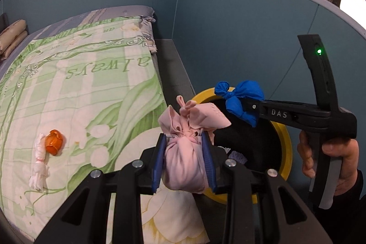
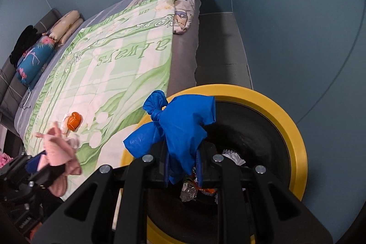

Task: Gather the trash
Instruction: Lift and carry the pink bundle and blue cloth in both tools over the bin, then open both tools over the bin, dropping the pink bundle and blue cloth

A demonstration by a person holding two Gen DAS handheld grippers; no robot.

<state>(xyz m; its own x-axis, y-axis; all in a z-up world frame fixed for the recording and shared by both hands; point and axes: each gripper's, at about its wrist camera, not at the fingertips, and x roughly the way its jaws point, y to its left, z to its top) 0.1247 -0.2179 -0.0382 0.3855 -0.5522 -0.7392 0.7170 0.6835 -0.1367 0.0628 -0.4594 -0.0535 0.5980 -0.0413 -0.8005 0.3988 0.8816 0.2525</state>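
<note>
My left gripper point(image 1: 184, 160) is shut on a knotted pink bag point(image 1: 186, 152), held above the bed's edge beside the bin; it also shows in the right wrist view point(image 2: 58, 152). My right gripper point(image 2: 183, 166) is shut on a knotted blue bag point(image 2: 180, 127), held over the open yellow-rimmed bin point(image 2: 286, 116); the blue bag also shows in the left wrist view point(image 1: 242, 100) over the bin point(image 1: 287, 141). An orange wrapper point(image 1: 53, 138) and a white twisted bag point(image 1: 40, 166) lie on the bed.
The bed has a green floral quilt point(image 1: 80, 84) with pillows point(image 2: 66, 24) at its far end. A grey ledge point(image 2: 219, 47) runs between the bed and the blue wall. The bin holds several pieces of trash point(image 2: 189, 191).
</note>
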